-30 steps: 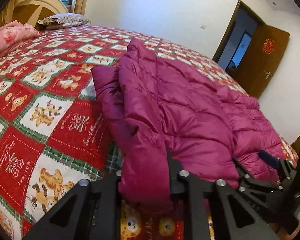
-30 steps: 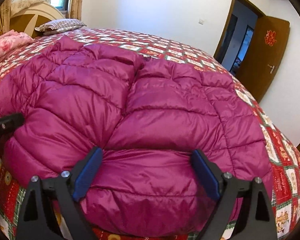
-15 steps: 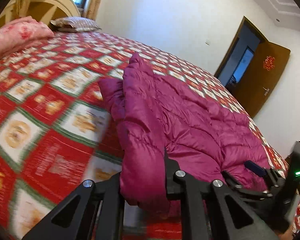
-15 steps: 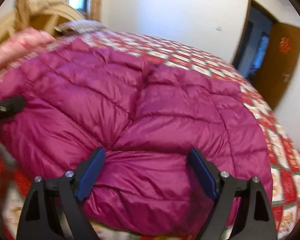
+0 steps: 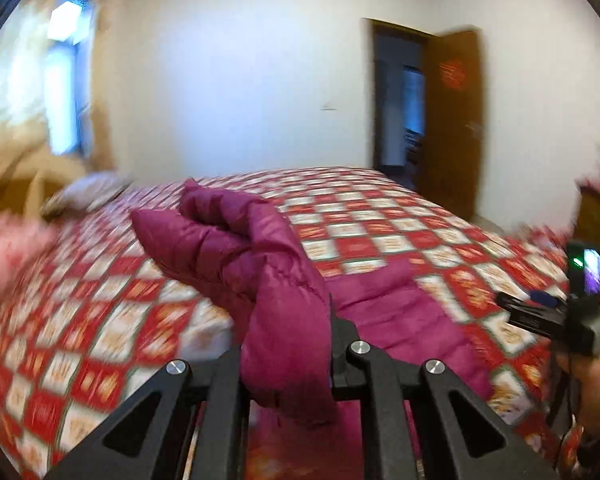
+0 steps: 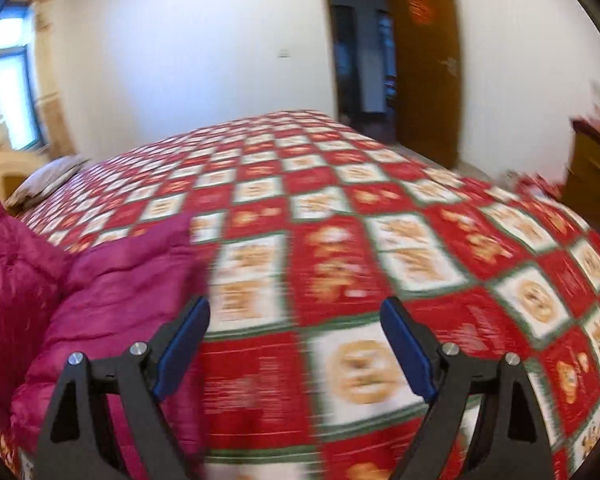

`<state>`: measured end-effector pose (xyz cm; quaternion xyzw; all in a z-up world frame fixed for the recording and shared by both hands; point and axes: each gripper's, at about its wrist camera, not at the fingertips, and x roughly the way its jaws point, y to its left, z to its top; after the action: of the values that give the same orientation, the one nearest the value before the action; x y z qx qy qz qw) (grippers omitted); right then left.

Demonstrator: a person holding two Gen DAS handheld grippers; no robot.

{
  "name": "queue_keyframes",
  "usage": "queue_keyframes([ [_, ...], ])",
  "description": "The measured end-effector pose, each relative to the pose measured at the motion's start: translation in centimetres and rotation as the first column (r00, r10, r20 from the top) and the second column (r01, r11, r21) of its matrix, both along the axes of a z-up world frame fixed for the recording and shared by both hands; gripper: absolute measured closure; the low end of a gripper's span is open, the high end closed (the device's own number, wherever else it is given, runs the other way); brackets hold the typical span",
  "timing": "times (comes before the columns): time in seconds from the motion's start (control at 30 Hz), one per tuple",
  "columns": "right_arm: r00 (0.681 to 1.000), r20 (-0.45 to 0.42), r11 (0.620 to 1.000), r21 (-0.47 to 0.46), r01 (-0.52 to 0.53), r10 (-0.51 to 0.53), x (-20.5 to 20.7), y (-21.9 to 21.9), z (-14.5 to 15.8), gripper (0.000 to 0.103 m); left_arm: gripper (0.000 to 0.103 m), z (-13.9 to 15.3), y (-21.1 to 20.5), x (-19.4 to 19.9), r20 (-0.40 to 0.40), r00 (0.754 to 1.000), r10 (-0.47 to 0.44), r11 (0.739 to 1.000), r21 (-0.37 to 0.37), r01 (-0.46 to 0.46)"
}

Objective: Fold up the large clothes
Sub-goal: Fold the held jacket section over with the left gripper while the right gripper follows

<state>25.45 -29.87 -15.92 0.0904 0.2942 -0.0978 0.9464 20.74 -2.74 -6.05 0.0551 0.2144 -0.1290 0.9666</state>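
Observation:
A magenta quilted puffer jacket (image 5: 236,248) lies on the bed, one edge lifted off the quilt. My left gripper (image 5: 286,344) is shut on that raised fold of the jacket, and cloth hangs down between its black fingers. The right gripper (image 5: 540,312) shows at the right edge of the left wrist view, held in a hand. In the right wrist view my right gripper (image 6: 296,344) is open, with only the bed quilt (image 6: 380,240) between its blue pads. There the jacket (image 6: 100,292) lies to its left, beside the left finger.
A red, white and green patchwork quilt (image 5: 380,232) covers the bed. A pillow (image 6: 48,180) and a pink bundle (image 5: 8,256) lie at the head end. A brown door (image 6: 424,64) stands open in the far wall, and a wooden cabinet (image 6: 592,176) stands at right.
My left gripper has risen, lifting the held jacket edge off the bed. The right gripper has swung right, away from the jacket hem, and now stands over bare quilt.

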Motion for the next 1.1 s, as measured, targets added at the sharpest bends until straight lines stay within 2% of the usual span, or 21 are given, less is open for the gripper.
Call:
queue_keyframes([
  [0.1,0.999,-0.007,0.998,0.042,0.053,-0.053,-0.6,-2.8,-0.5,0.014,0.091,-1.2,-6.2,0.5,-0.013,0.993,-0.114,0.99,0.079,0.114],
  [0.27,0.996,-0.037,0.992,0.1,0.081,-0.078,-1.1,-5.6,-1.9,0.014,0.088,-7.0,-13.6,1.8,-0.11,0.963,-0.245,0.949,0.175,0.262],
  [0.37,0.996,-0.057,0.991,0.108,0.081,-0.075,-1.2,-6.3,-2.5,0.014,0.082,-9.6,-15.8,1.8,-0.17,0.944,-0.284,0.922,0.224,0.317],
  [0.47,0.995,-0.051,0.99,0.111,0.092,-0.087,-1.1,-6.6,-2.2,0.014,0.074,-9.2,-16.6,0.5,-0.152,0.947,-0.284,0.91,0.269,0.316],
  [0.5,0.995,-0.049,0.99,0.109,0.09,-0.085,-1.1,-6.6,-2.0,0.014,0.069,-8.3,-16.5,0.0,-0.13,0.949,-0.286,0.911,0.271,0.311],
  [0.57,0.996,-0.041,0.992,0.094,0.081,-0.077,-0.8,-6.3,-1.4,0.014,0.05,-6.1,-16.1,-1.3,-0.078,0.949,-0.305,0.914,0.255,0.315],
  [0.63,0.997,-0.031,0.995,0.077,0.066,-0.064,-0.3,-5.8,-0.3,0.014,0.016,-3.6,-15.2,-2.9,-0.006,0.947,-0.322,0.922,0.225,0.315],
  [0.7,0.999,-0.022,0.997,0.063,0.043,-0.042,0.3,-5.2,1.2,0.014,0.011,-1.3,-13.5,-3.8,0.062,0.952,-0.3,0.94,0.189,0.284],
  [0.77,1.0,-0.012,0.999,0.045,0.02,-0.019,0.7,-4.2,3.3,0.014,0.01,0.0,-11.6,-3.2,0.073,0.967,-0.246,0.96,0.158,0.232],
  [0.8,1.0,-0.012,0.999,0.034,0.003,-0.002,1.0,-3.6,4.2,0.017,0.01,0.3,-10.2,-2.1,0.051,0.981,-0.188,0.973,0.143,0.179],
  [0.83,1.0,-0.015,1.0,0.014,-0.015,0.015,1.4,-2.7,5.4,0.027,0.01,0.3,-8.8,-0.8,0.03,0.992,-0.126,0.984,0.135,0.12],
  [0.9,0.997,-0.027,0.998,-0.008,-0.07,0.069,2.3,-0.5,7.5,0.041,0.01,-0.2,-6.0,1.9,-0.021,1.0,0.013,0.992,0.123,-0.01],
  [0.97,0.991,-0.054,0.992,-0.03,-0.126,0.125,3.9,2.7,9.6,0.043,0.01,-1.3,-3.0,5.0,-0.091,0.987,0.129,0.987,0.109,-0.119],
  [1.03,0.986,-0.074,0.985,-0.071,-0.156,0.15,5.4,5.7,10.7,0.043,0.01,-2.6,-0.1,7.9,-0.155,0.958,0.242,0.969,0.085,-0.232],
  [1.1,0.981,-0.105,0.977,-0.121,-0.174,0.161,7.1,9.3,11.4,0.043,0.01,-3.6,2.1,10.3,-0.198,0.933,0.301,0.954,0.054,-0.296],
])
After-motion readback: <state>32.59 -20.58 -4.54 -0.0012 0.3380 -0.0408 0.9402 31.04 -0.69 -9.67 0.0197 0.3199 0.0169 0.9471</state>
